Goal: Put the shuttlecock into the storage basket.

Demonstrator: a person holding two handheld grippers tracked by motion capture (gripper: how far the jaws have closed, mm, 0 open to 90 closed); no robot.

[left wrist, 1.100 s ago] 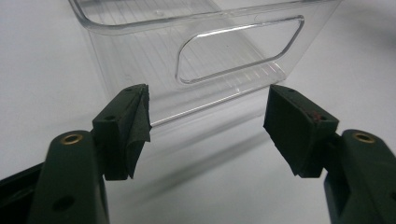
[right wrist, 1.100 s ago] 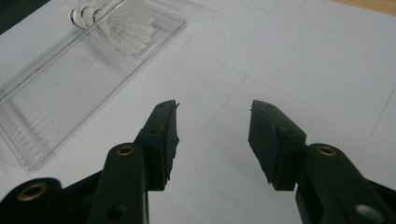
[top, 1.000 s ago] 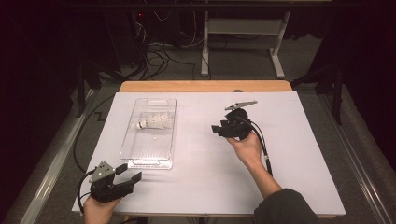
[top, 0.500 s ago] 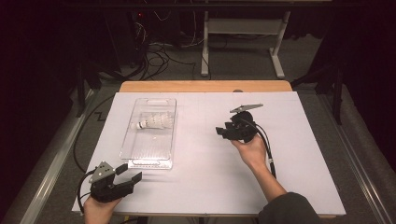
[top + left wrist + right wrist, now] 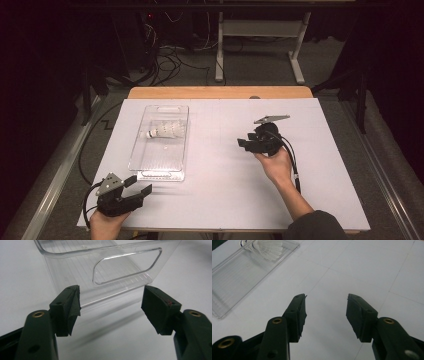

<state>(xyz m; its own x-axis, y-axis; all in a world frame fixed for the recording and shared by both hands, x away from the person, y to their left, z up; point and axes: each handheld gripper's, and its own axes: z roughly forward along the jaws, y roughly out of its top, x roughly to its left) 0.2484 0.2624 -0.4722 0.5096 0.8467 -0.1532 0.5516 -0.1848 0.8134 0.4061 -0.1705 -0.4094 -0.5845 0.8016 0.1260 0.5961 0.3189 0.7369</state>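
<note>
A white-topped table [image 5: 320,200] with a wooden far edge fills the lower frame. Grey carpet floor [image 5: 260,65] lies beyond. A white desk frame [image 5: 260,30] stands at upper centre, tangled cables [image 5: 170,50] at upper left; the surroundings are dark.

Black fingers [image 5: 68,307], brass rivets, dark sleeve [image 5: 315,227]

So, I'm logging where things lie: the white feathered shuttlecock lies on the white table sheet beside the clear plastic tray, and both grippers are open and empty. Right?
Not quite. The white feathered shuttlecock lies inside the clear plastic tray, toward its far end, as the high view shows. The rest holds: the left gripper and right gripper are open and empty.
</note>
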